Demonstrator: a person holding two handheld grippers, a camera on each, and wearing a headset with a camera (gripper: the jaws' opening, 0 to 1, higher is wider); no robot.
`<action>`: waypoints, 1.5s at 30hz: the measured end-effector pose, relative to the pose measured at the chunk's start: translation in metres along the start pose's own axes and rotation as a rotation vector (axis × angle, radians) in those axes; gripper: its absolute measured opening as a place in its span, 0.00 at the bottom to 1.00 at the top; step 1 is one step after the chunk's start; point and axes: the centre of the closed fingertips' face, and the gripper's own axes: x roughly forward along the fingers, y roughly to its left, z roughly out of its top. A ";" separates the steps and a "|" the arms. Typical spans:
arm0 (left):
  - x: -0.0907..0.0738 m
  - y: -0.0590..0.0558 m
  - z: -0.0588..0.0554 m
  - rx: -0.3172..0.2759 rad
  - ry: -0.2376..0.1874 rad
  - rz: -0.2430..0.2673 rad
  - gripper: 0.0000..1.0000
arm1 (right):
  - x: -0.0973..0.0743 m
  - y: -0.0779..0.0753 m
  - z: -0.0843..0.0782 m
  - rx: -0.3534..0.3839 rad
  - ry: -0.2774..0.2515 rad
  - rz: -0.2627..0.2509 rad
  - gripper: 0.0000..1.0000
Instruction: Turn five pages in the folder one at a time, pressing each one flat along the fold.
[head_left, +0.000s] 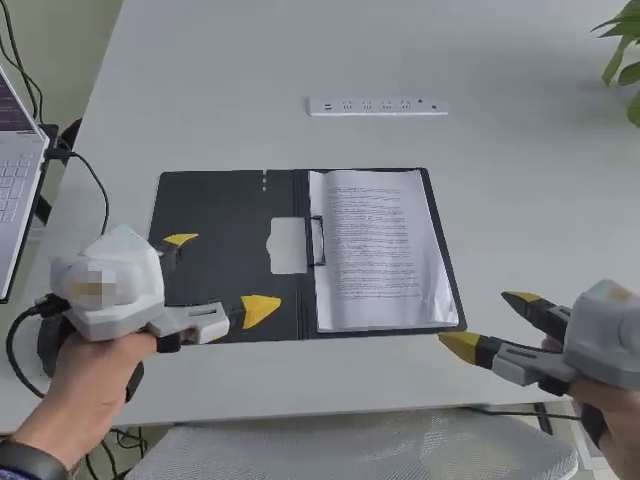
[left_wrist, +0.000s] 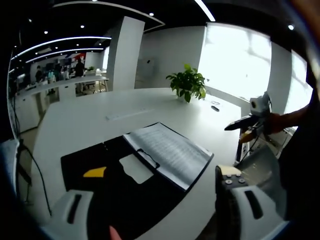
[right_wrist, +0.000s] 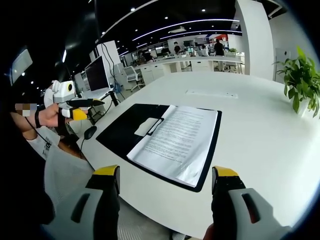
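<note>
A black folder (head_left: 225, 255) lies open on the white table, its stack of printed pages (head_left: 378, 250) flat on the right half under a clip at the spine. My left gripper (head_left: 220, 275) hovers open over the folder's bare left flap, near its front edge. My right gripper (head_left: 490, 322) is open off the folder's front right corner, apart from the pages. The left gripper view shows the folder (left_wrist: 85, 162) and pages (left_wrist: 170, 150) ahead of the open jaws. In the right gripper view the pages (right_wrist: 180, 137) lie beyond my open right gripper (right_wrist: 166, 172), nothing between the fingers.
A white power strip (head_left: 377, 106) lies behind the folder. A laptop (head_left: 15, 170) with a black cable (head_left: 95, 185) sits at the left edge. Plant leaves (head_left: 625, 50) show at the far right. A chair seat (head_left: 350, 450) is below the table's front edge.
</note>
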 end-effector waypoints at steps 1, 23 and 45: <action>0.005 -0.003 0.001 0.004 -0.002 -0.009 0.87 | 0.000 -0.001 0.000 -0.001 0.001 -0.001 0.74; 0.121 -0.075 0.010 0.097 0.077 -0.236 0.86 | -0.005 -0.001 0.011 0.004 -0.018 -0.009 0.73; 0.214 -0.127 -0.029 0.159 0.178 -0.277 0.81 | -0.006 -0.016 0.002 0.022 -0.011 -0.008 0.73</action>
